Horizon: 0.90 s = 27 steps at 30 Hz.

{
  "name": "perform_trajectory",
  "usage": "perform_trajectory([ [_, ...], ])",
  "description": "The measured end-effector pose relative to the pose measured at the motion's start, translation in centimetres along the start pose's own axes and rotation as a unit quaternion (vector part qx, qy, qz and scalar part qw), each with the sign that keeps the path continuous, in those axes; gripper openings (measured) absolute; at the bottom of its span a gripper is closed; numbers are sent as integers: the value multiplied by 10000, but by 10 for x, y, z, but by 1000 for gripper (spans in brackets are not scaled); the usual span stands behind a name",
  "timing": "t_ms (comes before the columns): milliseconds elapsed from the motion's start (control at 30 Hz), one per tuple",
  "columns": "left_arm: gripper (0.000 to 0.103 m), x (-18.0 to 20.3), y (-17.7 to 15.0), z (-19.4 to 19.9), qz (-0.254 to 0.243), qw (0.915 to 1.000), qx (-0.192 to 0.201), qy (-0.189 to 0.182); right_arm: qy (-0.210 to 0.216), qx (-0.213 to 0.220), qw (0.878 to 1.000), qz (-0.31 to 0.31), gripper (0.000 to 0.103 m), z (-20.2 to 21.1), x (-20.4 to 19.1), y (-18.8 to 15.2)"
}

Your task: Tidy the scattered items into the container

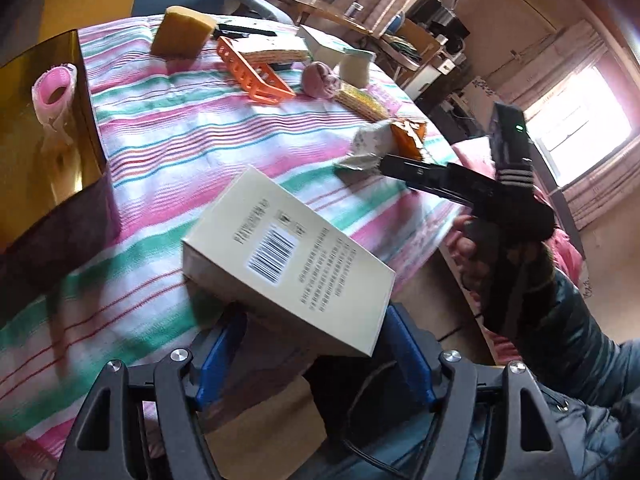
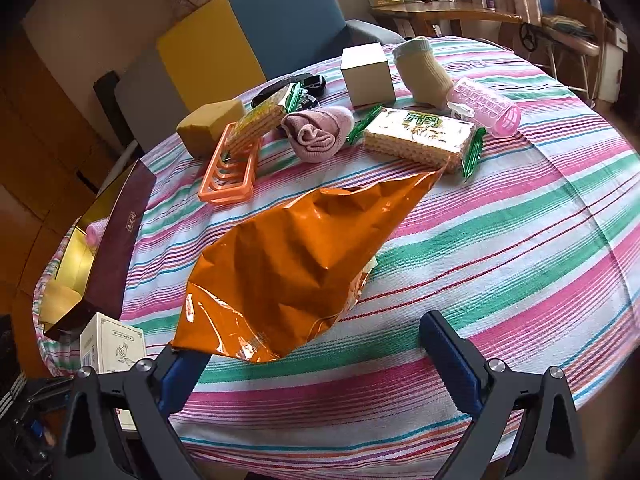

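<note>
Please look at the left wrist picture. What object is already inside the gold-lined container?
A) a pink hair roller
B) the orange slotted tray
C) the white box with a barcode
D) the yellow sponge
A: a pink hair roller lies inside the gold-lined container, while the orange slotted tray and the yellow sponge are on the striped cloth, and the white box with a barcode is between the left fingers.

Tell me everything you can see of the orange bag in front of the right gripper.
The orange bag is a glossy, crinkled foil snack pouch, lying flat on the striped tablecloth. It runs diagonally: one sealed end points toward the wafer pack, the other lies against the inner side of one finger of the right gripper. The jaws stand wide and do not pinch it. Small print near that end is unreadable. It looks mostly flat, slightly puffed.
</note>
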<state>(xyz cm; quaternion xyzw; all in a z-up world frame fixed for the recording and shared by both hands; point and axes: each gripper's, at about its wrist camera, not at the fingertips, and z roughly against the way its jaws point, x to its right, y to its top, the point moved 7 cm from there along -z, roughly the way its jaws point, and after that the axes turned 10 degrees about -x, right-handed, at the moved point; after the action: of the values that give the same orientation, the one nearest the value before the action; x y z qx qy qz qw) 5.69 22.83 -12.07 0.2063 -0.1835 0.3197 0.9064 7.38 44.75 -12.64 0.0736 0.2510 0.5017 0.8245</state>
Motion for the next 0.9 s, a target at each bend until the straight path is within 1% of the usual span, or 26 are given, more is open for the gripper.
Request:
perform_trajectory([
  [67,79,-10,8,1,189,9998,45,22,35,-4,10000,-33,101,1,0,0],
  [167,78,-22,23,10,293,9988,265,291,78,-13,9999,-69,101,2,1,-1],
  [233,78,-28,29,13,285,9982,302,423,114,-13,9999,-126,101,4,1,-1],
  [300,77,-31,34,17,309,9978,338,475,196,5,9996,-217,101,7,3,0],
  [433,78,-24,41,24,317,9984,424,192,308,181,9988,-333,101,19,4,5],
  [567,78,-23,45,19,515,9971,502,240,205,388,9985,-317,101,29,0,13],
  [700,78,-23,44,23,706,9951,653,210,186,460,9980,-396,101,30,0,21],
  [800,78,-27,41,30,826,9933,756,290,450,457,9966,-513,101,29,-3,28],
  [900,78,-30,41,36,966,9917,827,164,537,507,9958,-550,102,29,-8,37],
])
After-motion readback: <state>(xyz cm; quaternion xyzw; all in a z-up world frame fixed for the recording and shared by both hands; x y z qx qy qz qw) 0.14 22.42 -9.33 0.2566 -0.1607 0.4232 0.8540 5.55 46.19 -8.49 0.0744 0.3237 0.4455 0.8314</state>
